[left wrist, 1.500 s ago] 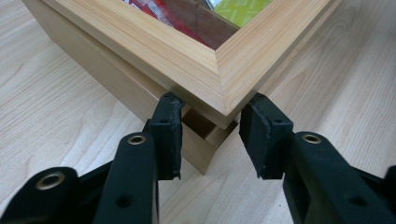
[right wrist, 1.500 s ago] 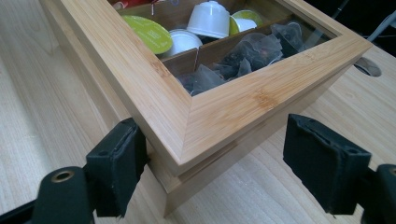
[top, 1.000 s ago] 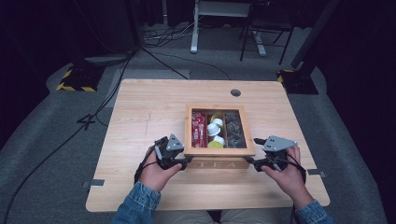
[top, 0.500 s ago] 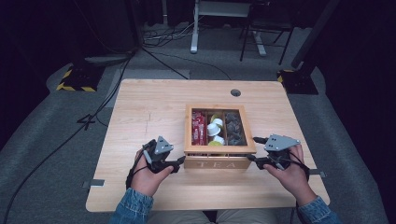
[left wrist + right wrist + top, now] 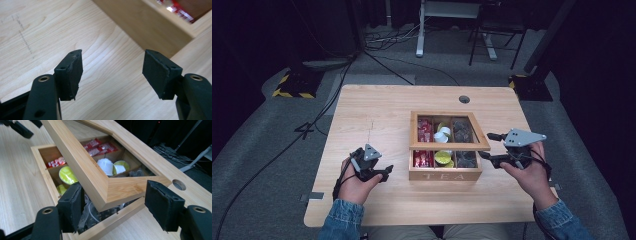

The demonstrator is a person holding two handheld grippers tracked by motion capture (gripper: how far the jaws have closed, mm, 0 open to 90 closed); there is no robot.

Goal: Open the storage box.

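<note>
the work in hand is to open the lid [image 5: 449, 145] of the wooden tea box [image 5: 445, 174], which stands in the middle of the counter [image 5: 377, 115], a little toward the person. the lid is a wooden frame with a clear pane, and it is now partly raised, tilted up at the near side, with its hinge at the far side.

the right claw [image 5: 486, 146] is at the right front corner of the lid. in the right gripper view the corner of the frame [image 5: 110, 190] lies between the two pads [image 5: 72, 205], but a gap shows at each side, so the jaws are open around it and do not press; i judge that the corner rests on the claw from below. its jaws have just been closing a little. the left claw [image 5: 388, 170] is on the counter to the left of the box, apart from it. it is open and empty, and its jaws have just been opening; the left gripper view shows only bare wood between the pads [image 5: 75, 72].

to do this step well, i think the right claw should follow the arc of the hinge, up and away, not pull straight up, so the corner does not slip off. the box is light and may tip or slide, so the left claw could press on the near wall to hold it. inside are red packets [image 5: 424, 129], capsules [image 5: 443, 157] and dark tea bags [image 5: 460, 131]; the jaws should stay above them.
</note>
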